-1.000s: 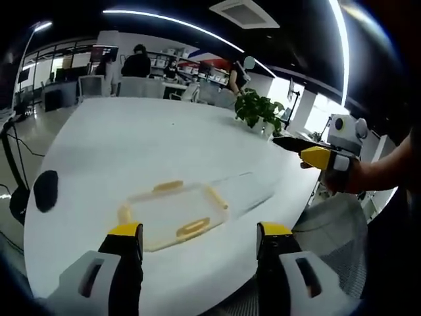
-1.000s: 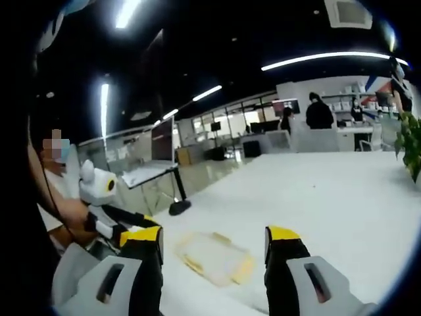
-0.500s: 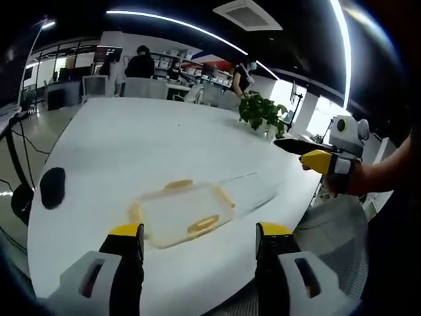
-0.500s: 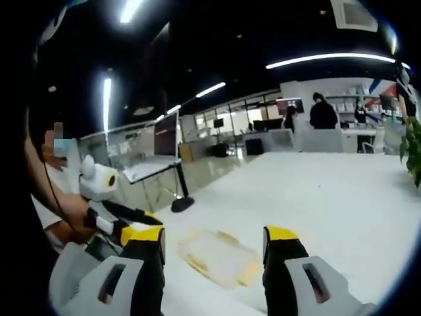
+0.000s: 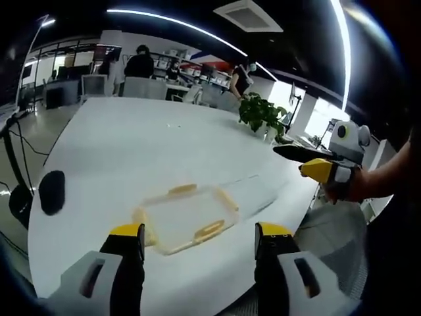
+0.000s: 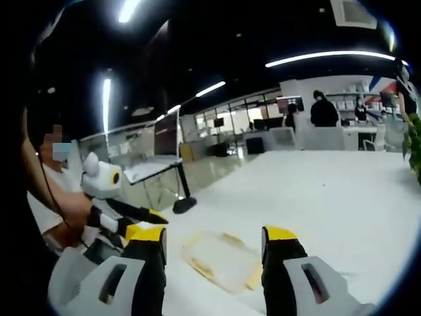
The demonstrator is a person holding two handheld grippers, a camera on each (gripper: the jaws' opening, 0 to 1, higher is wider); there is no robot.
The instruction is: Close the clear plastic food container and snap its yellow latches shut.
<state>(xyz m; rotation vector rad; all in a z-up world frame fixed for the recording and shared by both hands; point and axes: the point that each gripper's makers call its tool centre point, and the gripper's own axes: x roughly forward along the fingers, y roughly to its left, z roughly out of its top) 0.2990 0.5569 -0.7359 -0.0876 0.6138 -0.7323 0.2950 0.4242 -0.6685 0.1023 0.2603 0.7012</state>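
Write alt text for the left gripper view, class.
A clear plastic food container with yellow latches lies on a white table, beyond the left gripper's open yellow-tipped jaws. The right gripper hovers at right.

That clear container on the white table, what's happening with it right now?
A person holds a gripper in each hand above the clear container with yellow latches on the white table. The left gripper and right gripper are both open and hover over it, touching nothing. No latch is being pressed yet.

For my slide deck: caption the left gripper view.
Open left tongs hover above the clear container on a white table.
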